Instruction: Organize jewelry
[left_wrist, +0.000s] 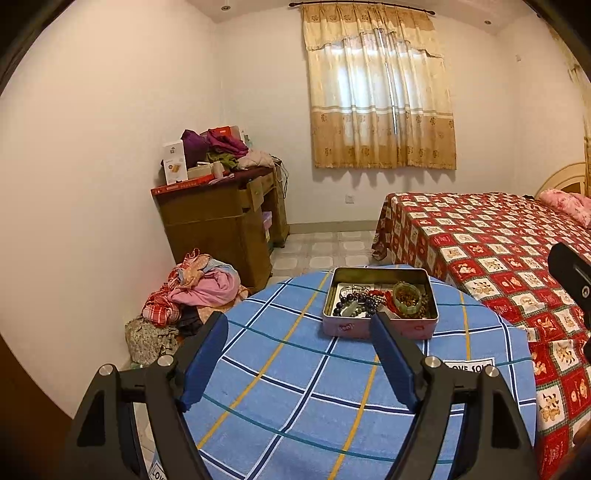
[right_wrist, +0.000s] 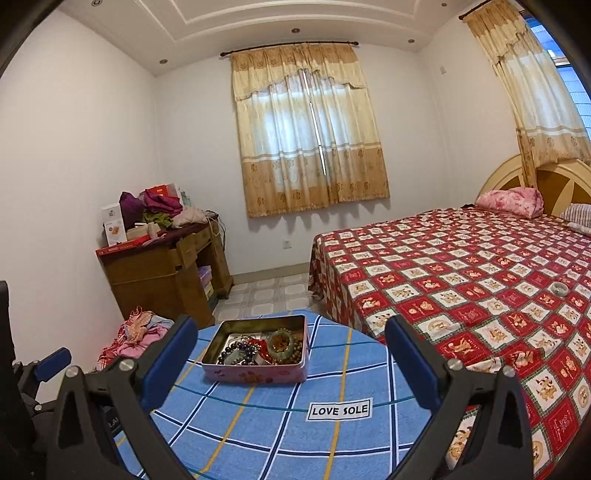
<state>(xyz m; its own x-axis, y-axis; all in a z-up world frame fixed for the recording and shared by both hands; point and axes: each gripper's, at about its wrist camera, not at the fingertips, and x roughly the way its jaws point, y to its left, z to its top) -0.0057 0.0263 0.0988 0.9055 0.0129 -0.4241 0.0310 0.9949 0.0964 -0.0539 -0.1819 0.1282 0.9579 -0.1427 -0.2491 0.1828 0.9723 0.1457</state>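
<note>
One tin box (left_wrist: 380, 325) is sitting on the round table (left_wrist: 295, 387), lid off, and it is holding a tangled heap of jewelry (left_wrist: 364, 299): dark purple beads, red beads, brown beads and one green bangle (left_wrist: 407, 294) lying on top. The strands are too knotted to count.

Two grippers are showing here. The left gripper (left_wrist: 301, 321) is hovering above the blue checked tablecloth (left_wrist: 258, 369) with its blue pads (left_wrist: 205, 354) spread apart and nothing between them. The right gripper (right_wrist: 291, 330) is hovering too, jaws standing as wide as they go, framing the tin box (right_wrist: 258, 363) from the near side without touching it, and gripping nothing.

Writing now: one white label on the tablecloth is reading "LOVE SOLE" (right_wrist: 339, 410). The print on the pink side of the tin is too small to read.

Over on the bed (right_wrist: 461, 280), one pale ring-shaped piece (right_wrist: 559, 288) is resting on the red patterned bedspread, well apart from the tin. One pink pillow (right_wrist: 511, 199) is lying at the headboard. One wooden desk (right_wrist: 162, 273) is standing against the wall, piled with clothes and boxes, and two curtained windows are in view from the right wrist.
</note>
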